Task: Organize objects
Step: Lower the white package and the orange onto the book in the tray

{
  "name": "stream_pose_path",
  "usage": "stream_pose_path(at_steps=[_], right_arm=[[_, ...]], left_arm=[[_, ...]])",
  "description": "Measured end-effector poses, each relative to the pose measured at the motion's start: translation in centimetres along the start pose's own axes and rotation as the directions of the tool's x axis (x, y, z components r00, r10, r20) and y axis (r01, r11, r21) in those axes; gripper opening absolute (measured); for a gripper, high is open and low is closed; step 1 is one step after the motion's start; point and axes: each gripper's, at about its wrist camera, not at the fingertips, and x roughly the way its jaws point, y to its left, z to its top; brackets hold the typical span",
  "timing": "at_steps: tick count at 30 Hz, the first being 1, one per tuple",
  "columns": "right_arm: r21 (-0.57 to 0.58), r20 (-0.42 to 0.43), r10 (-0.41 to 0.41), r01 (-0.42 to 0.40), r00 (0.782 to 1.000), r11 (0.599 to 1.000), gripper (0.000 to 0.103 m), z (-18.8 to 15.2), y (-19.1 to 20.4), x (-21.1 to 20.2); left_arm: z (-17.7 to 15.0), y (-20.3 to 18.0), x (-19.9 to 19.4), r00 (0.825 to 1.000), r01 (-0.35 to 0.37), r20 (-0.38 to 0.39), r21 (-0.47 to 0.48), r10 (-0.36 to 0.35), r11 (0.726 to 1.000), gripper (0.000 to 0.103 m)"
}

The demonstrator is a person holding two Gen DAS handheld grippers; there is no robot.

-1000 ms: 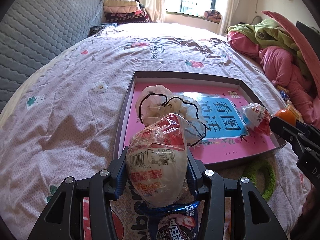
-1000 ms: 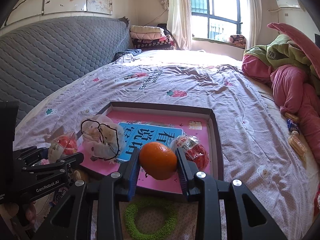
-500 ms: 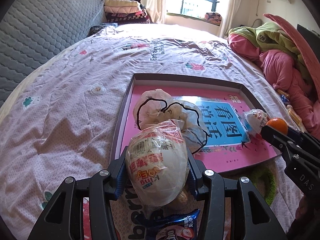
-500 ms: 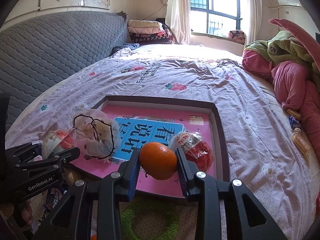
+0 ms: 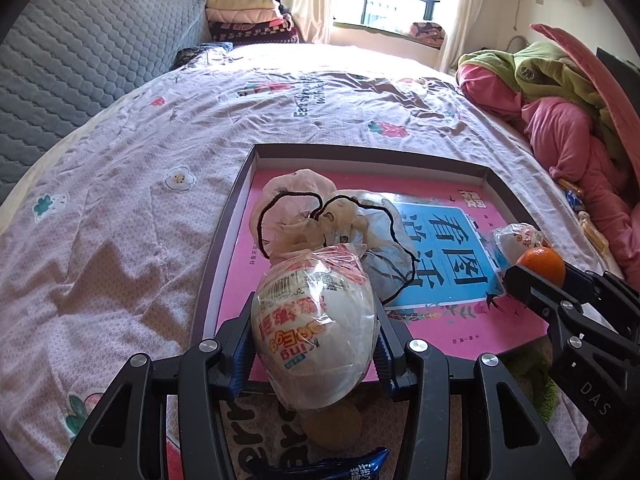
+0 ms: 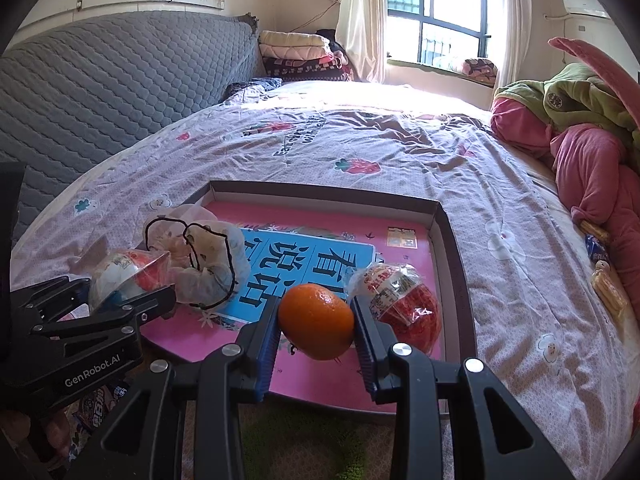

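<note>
Orange lower, between right gripper pads

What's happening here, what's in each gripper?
A person is tidying things on a bed into a shallow box lid. The left gripper grips a wrapped toy egg; the right gripper grips an orange. Both hang over the lid's near edge, where a second egg and crumpled cloth masks lie.

blue snack packet cut off at bottom, green ring behind claw
</note>
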Motion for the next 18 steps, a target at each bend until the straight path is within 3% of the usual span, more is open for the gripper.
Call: stream_pose_path(at_steps=[18], right_arm=[[-0.020,-0.042,-0.005,0.004,0.999,1.000,0.035,-0.3,0.4,2.1]], left_arm=[[0.1,0.6,1.4,0.999,-0.028,-0.031,-0.006,0.028,1.000,0.051]])
